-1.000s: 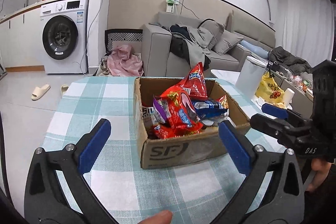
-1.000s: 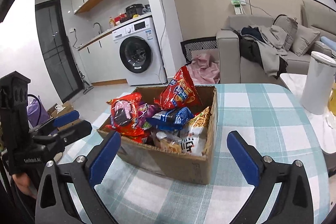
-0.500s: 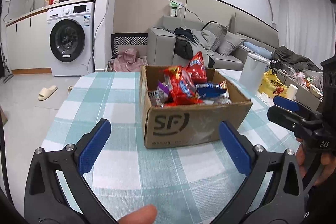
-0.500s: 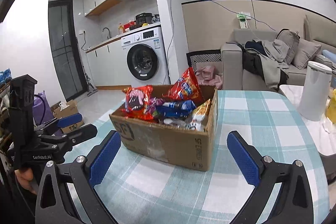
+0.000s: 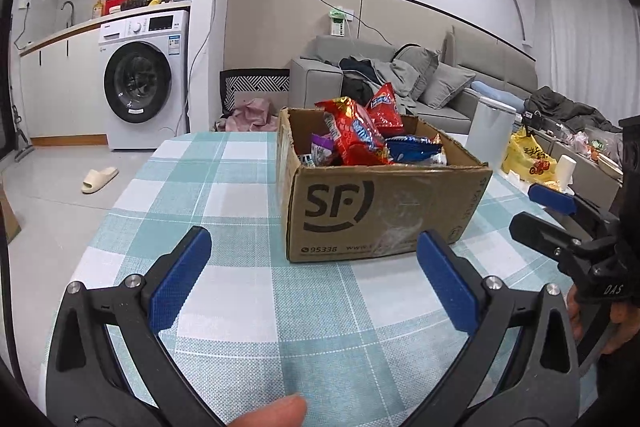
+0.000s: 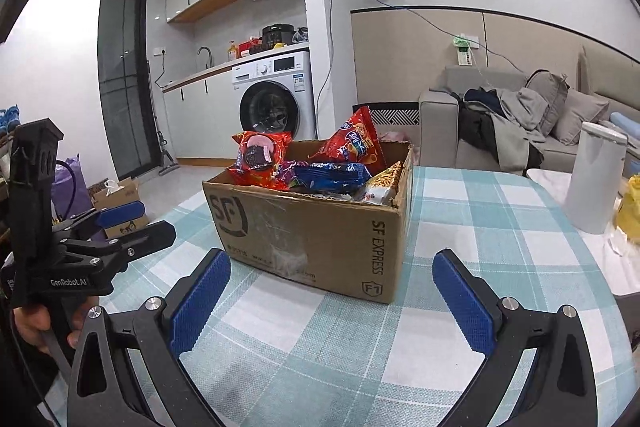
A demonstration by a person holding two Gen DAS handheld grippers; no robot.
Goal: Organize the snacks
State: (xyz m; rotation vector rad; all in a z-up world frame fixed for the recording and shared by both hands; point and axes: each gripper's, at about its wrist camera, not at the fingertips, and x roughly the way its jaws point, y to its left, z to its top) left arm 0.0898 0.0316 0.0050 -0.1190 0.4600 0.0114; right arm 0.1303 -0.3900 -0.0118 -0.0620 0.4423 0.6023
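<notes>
A brown SF cardboard box [image 5: 380,211] [image 6: 320,231] stands on the checked tablecloth [image 5: 224,187] [image 6: 480,211], filled with several snack bags: red ones [image 5: 356,135] [image 6: 262,163] [image 6: 354,143] and a blue one [image 5: 412,147] [image 6: 332,177]. My left gripper [image 5: 316,283] is open, low over the cloth just in front of the box, nothing between its blue pads. My right gripper [image 6: 334,291] is open too, facing the box's front corner. Each gripper shows in the other's view, the right one [image 5: 560,211] and the left one [image 6: 120,223], held in a hand.
A white cylindrical bin [image 6: 596,175] [image 5: 492,131] and a yellow bag [image 5: 528,159] stand to the right of the table. A washing machine [image 5: 144,83], a grey sofa with clothes [image 6: 504,115] and a slipper [image 5: 100,179] on the floor lie beyond.
Both grippers have dropped lower and pulled back from over the box; I now see its front face instead of looking down into it. Both stayed open.
</notes>
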